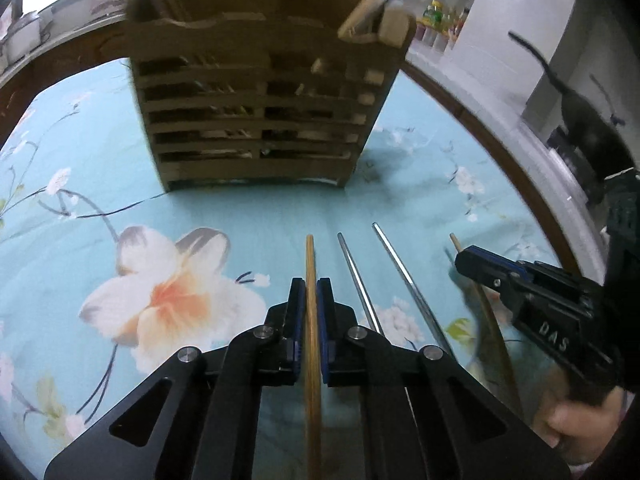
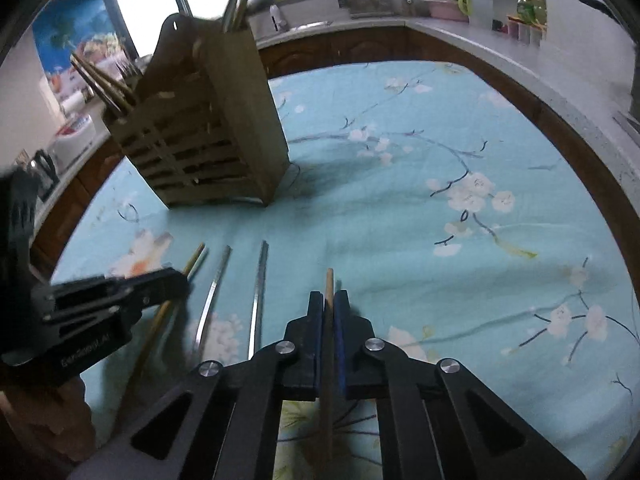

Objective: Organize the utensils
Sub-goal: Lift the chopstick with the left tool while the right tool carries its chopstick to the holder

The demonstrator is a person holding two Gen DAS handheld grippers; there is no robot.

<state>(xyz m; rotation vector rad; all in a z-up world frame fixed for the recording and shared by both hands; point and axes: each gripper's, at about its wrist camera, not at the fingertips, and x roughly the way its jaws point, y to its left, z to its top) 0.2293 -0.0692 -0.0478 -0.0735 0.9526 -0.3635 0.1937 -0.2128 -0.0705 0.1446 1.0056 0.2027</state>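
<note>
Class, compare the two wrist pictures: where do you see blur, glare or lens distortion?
Left wrist view: the wooden holder top is blurred, the table edge bows from fisheye distortion. Right wrist view: the left gripper is smeared, the windows glare white, metal chopsticks glint.

left black two-finger gripper [image 1: 311, 288]: we see blue pads inside the fingers, round silver screws on the linkage, triangular cut-outs | right black two-finger gripper [image 2: 329, 300]: same blue pads, silver screws; white letters "DAS" on its side | bare-skinned hand [image 1: 580, 428] under the right grip
</note>
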